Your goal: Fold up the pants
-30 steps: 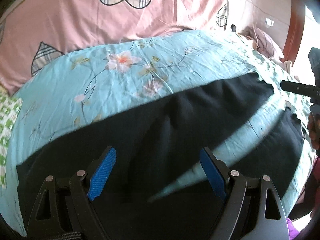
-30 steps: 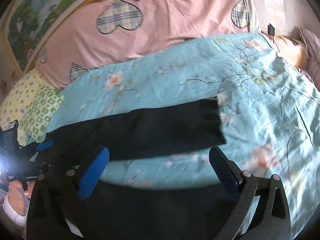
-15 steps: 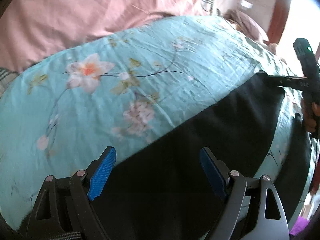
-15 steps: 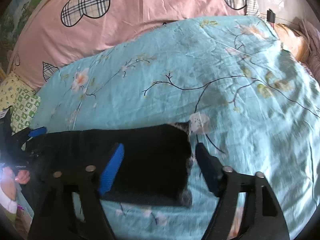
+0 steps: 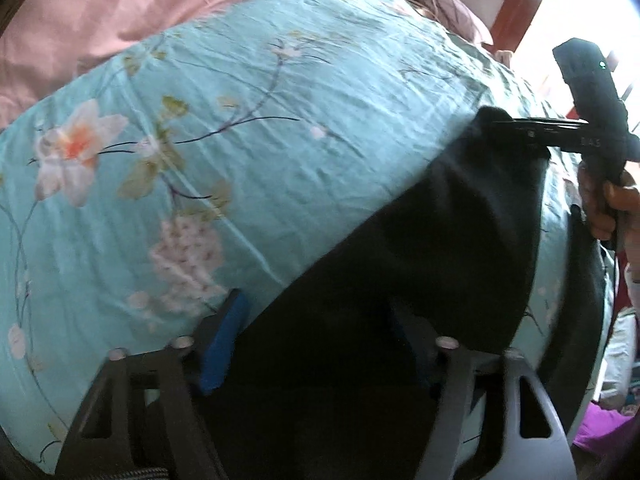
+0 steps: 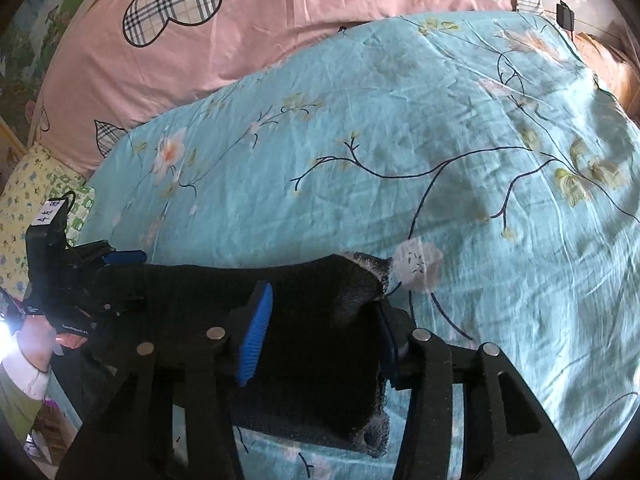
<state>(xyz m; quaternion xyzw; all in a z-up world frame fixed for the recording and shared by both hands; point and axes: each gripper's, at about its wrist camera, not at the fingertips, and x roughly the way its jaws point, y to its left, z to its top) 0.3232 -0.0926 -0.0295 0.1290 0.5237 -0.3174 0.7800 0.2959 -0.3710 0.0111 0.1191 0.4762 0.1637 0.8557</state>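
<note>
Black pants lie on a teal floral bedsheet. In the left wrist view my left gripper straddles the upper edge of the pants, its jaws partly closed with cloth between them. The right gripper shows there at the far leg end. In the right wrist view my right gripper has its blue pads on both sides of the leg hem of the pants, with the cloth bunched and lifted between them. The left gripper shows there at the far left on the pants' other end.
A pink quilt with plaid hearts lies along the far side of the bed. A green and yellow pillow sits at the left. The second pant leg runs along the bed's near right edge.
Both grippers moved forward and down onto the upper pant leg. Their jaws narrowed from wide open to closing on the cloth, and the hem has bunched up in the right gripper.
</note>
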